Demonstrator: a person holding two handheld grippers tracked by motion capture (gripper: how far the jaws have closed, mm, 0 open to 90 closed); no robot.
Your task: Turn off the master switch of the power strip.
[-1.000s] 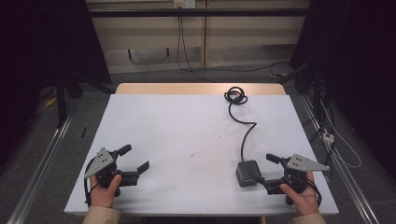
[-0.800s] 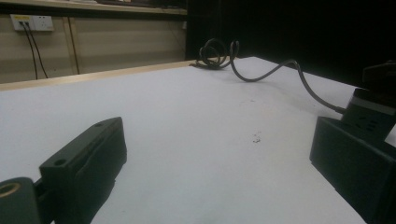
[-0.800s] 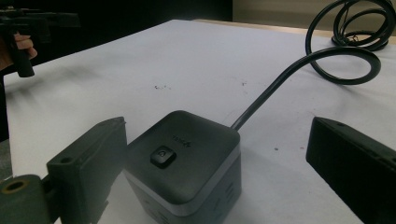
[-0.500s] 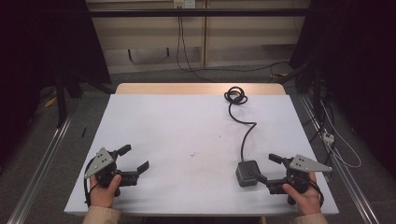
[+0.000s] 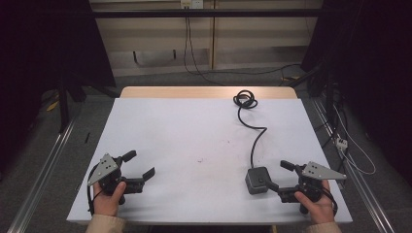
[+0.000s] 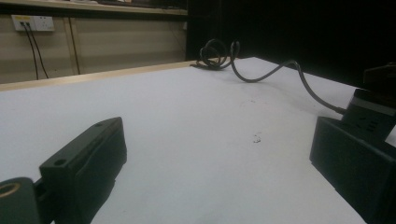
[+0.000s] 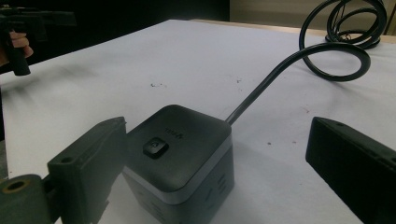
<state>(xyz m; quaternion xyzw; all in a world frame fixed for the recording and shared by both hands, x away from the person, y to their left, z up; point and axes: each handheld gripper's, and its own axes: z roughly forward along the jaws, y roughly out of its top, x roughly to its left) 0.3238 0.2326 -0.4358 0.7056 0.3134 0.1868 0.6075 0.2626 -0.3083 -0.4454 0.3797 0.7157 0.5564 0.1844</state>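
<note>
White tabletop point(image 5: 194, 141) carries a dark cube point(image 5: 257, 180) with a button on top, near the front right corner, its cord point(image 5: 252, 141) running back to a coil point(image 5: 245, 100) at the far edge. We hold our right gripper point(image 5: 283, 175) just beside the cube, jaws spread wide, one jaw close against the cube's side, the other well off it. Our left gripper point(image 5: 141, 165) sits near the front left, jaws also apart, holding nothing.
</note>
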